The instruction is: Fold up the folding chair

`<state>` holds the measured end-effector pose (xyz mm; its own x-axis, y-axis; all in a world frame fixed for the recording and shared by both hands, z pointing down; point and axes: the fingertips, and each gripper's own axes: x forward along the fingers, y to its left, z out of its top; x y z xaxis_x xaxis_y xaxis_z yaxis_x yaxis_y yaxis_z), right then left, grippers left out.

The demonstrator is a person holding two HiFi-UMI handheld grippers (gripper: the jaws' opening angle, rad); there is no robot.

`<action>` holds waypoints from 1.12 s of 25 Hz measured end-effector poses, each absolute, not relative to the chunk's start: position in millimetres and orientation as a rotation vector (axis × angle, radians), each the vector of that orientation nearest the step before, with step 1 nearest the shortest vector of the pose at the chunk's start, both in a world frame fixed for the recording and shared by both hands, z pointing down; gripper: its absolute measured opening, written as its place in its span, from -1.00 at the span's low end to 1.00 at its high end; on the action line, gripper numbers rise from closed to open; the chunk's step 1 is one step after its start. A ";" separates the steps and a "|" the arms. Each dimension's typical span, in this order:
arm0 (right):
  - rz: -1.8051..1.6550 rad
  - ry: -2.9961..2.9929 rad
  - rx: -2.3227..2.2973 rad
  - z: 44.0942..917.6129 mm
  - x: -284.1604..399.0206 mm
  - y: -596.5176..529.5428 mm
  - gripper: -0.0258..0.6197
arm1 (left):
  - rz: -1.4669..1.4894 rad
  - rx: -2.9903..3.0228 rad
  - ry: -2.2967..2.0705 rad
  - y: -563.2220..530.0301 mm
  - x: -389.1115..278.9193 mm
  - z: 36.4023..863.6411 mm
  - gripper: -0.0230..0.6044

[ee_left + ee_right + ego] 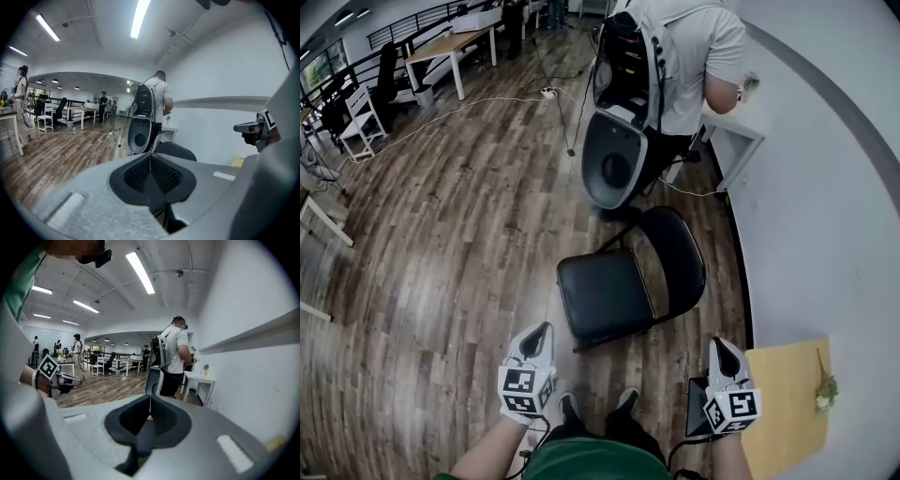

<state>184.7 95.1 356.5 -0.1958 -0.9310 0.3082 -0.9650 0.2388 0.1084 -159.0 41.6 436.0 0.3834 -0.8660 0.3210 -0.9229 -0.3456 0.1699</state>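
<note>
A black folding chair (619,286) stands unfolded on the wood floor, its seat toward me and its rounded backrest (677,253) at the far right. The left gripper (542,333) hovers just short of the seat's near left corner, jaws shut and empty. To the right, the right gripper (720,347) hangs near the chair's right side, also shut with nothing in it. In the left gripper view only the chair's backrest (176,151) shows above the jaws. The chair is hidden behind the jaws in the right gripper view.
A person with a backpack (675,56) stands beyond the chair beside a grey tilted shell seat (612,169). A white wall (825,187) runs along the right, with a small white table (741,131) and a yellow board (787,403). Desks and chairs (450,47) stand far left.
</note>
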 end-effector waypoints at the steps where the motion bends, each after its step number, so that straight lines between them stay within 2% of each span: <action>1: 0.174 -2.207 1.762 361.7 191.3 88.4 -0.90 | 0.260 2.314 -1.564 37.1 -156.4 441.0 -0.88; 11: 0.268 -2.292 1.711 393.5 271.1 -11.0 -0.90 | 0.376 2.190 -1.638 2.5 -112.0 486.7 -0.88; 20: 0.315 -2.345 1.511 443.7 310.9 -101.0 -0.90 | 0.312 1.950 -1.725 -26.8 -85.4 551.2 -0.88; 28: 0.381 -2.346 1.412 488.1 319.7 -148.6 -0.90 | 0.270 1.835 -1.680 -30.3 -84.3 602.9 -0.87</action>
<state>319.7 -148.6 488.1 -0.4261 -0.7857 0.4485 -0.8872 0.4598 -0.0375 -84.3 -30.3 602.9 0.1667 -0.8226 0.5436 -0.9517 0.0099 0.3069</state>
